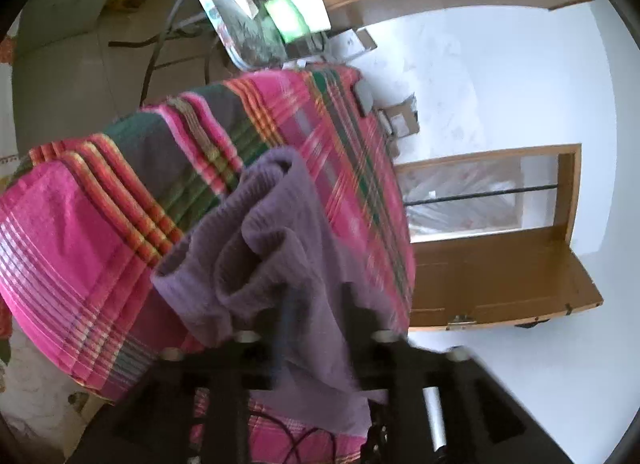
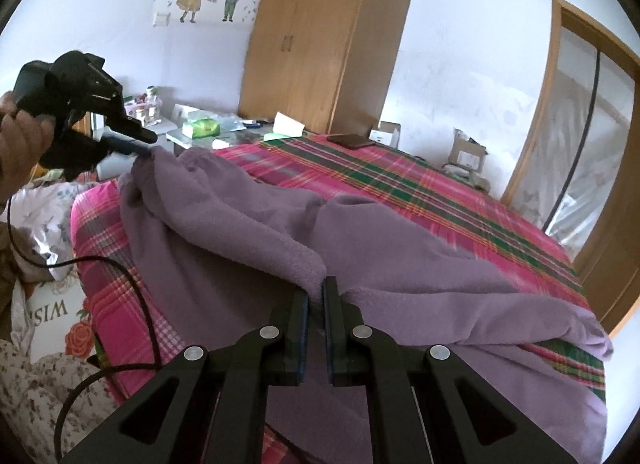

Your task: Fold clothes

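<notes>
Purple fleece garment [image 2: 248, 216] is lying partly lifted on the pink plaid bedspread [image 2: 440, 192], stretched between both grippers. Its long axis is running from the right gripper [image 2: 316, 296] at the near edge to the left gripper [image 2: 138, 144] up at the far corner. Right jaws are pressing nearly together, pinching a fleece fold that sits right at the tips. Left jaws are closing on the garment's far end; in the left wrist view the cloth [image 1: 280, 248] is bunching between the fingers and hanging off them. Both ends are being held, so neither hand is nearer. Wardrobe [image 2: 320, 36] is standing behind the bed.
</notes>
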